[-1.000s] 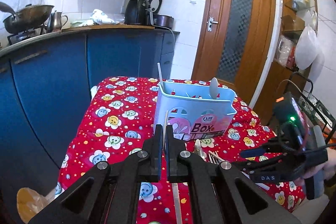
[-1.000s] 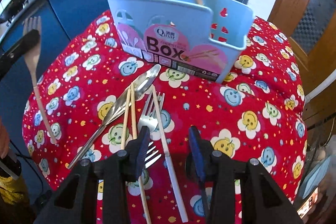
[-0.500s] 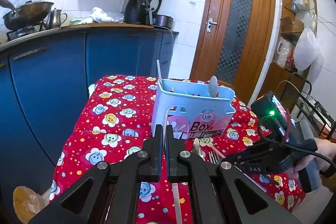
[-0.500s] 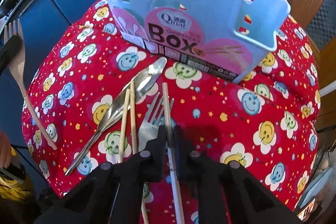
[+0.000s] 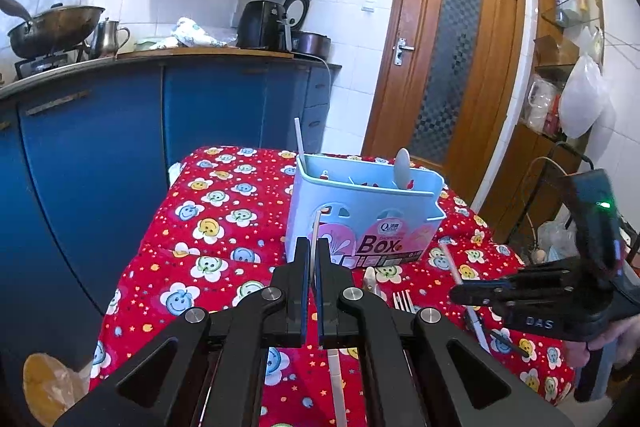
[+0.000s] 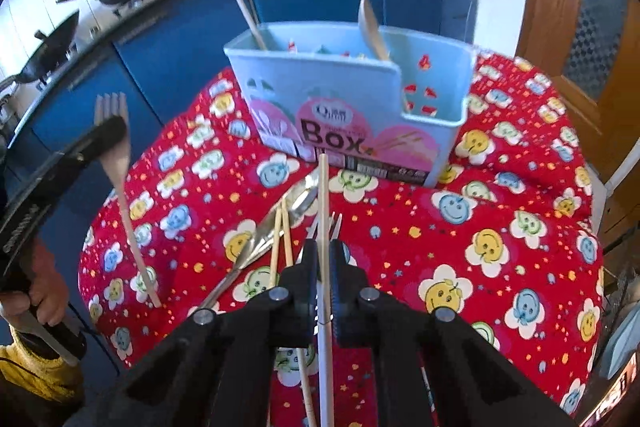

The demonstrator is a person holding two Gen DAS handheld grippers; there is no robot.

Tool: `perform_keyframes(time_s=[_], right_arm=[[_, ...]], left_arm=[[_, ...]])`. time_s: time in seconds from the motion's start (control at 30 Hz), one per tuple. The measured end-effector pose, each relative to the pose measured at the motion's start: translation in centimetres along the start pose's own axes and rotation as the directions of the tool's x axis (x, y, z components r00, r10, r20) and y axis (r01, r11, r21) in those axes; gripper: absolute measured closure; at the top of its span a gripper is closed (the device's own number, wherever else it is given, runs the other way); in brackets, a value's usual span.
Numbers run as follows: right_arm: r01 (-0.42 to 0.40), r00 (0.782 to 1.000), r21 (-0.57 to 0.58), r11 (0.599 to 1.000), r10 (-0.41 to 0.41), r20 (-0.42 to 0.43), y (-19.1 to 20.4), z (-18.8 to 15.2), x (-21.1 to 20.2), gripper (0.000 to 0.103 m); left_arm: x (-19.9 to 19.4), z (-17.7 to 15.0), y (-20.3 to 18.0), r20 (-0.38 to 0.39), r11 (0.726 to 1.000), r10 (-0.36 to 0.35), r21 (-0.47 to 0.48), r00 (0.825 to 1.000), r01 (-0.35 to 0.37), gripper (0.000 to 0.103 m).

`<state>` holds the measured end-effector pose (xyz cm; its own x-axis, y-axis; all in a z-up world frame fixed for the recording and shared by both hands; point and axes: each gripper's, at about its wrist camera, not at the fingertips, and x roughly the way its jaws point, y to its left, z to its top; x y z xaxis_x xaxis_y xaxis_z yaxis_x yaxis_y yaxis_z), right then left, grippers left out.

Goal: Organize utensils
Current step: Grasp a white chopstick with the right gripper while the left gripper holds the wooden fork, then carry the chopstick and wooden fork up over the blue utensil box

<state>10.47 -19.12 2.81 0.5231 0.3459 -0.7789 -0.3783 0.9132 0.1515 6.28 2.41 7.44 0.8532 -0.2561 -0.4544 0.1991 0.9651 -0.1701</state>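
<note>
A light blue utensil box [image 5: 362, 213] [image 6: 352, 107] stands on the red flowered table and holds a chopstick [image 6: 250, 21] and a spoon [image 6: 372, 29]. My left gripper [image 5: 312, 259] is shut on a wooden fork [image 6: 114, 151], held upright left of the box. My right gripper [image 6: 323, 259] is shut on a pale chopstick [image 6: 323, 195] and holds it above the table, tip toward the box; it also shows in the left wrist view [image 5: 450, 261]. On the cloth lie a metal spoon [image 6: 280, 227], two wooden chopsticks [image 6: 280, 239] and a metal fork [image 6: 334, 223].
Blue kitchen cabinets [image 5: 120, 155] run behind and left of the table, with a wok [image 5: 52, 27] and kettle on the counter. A wooden door [image 5: 448, 67] stands at the back right. Shelves and hanging bags [image 5: 580, 99] are at the right.
My right gripper has shut on the pale chopstick and lifted it off the cloth, away from the metal fork. My left gripper still holds the wooden fork, little moved.
</note>
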Motion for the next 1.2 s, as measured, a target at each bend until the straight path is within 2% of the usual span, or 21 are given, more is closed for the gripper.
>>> perform_keyframes(time_s=[0.13, 0.23, 0.3, 0.5, 0.63, 0.97, 1.2], right_arm=[[0.013, 0.994, 0.029, 1.0, -0.016, 0.111, 0.4, -1.0, -1.7, 0.096], [0.023, 0.979, 0.061, 0.998, -0.035, 0.2, 0.3, -1.4, -2.7, 0.096], [0.0, 0.967, 0.093, 0.996, -0.024, 0.252, 0.3, -1.9, -3.5, 0.096], [-0.034, 0.93, 0.165, 0.986, -0.029, 0.366, 0.0, -3.6, -5.4, 0.096], [-0.014, 0.915, 0.179, 0.984, -0.059, 0.399, -0.4, -4.2, -6.2, 0.096], [0.03, 0.855, 0.2, 0.979, -0.129, 0.502, -1.2, -4.2, -8.7, 0.096], [0.032, 0.838, 0.197, 0.98, -0.134, 0.529, -1.8, -3.5, -9.4, 0.096]], left_arm=[[-0.1, -0.1, 0.0, 0.007, 1.0, 0.0, -0.011, 1.0, 0.0, 0.101], [-0.2, -0.1, -0.1, 0.007, 1.0, 0.001, -0.02, 1.0, -0.001, 0.101], [-0.4, 0.1, -0.2, 0.017, 1.0, 0.008, -0.017, 1.0, -0.007, 0.101], [-1.2, 1.1, -0.4, 0.065, 1.0, 0.022, -0.024, 0.998, -0.02, 0.101], [-1.3, 2.2, -0.6, 0.093, 0.999, 0.029, -0.02, 0.995, -0.027, 0.101], [-0.9, 5.2, -1.2, 0.172, 0.999, 0.035, -0.003, 0.985, -0.035, 0.101], [-0.3, 8.1, -1.4, 0.237, 0.999, 0.029, -0.028, 0.971, -0.023, 0.101]])
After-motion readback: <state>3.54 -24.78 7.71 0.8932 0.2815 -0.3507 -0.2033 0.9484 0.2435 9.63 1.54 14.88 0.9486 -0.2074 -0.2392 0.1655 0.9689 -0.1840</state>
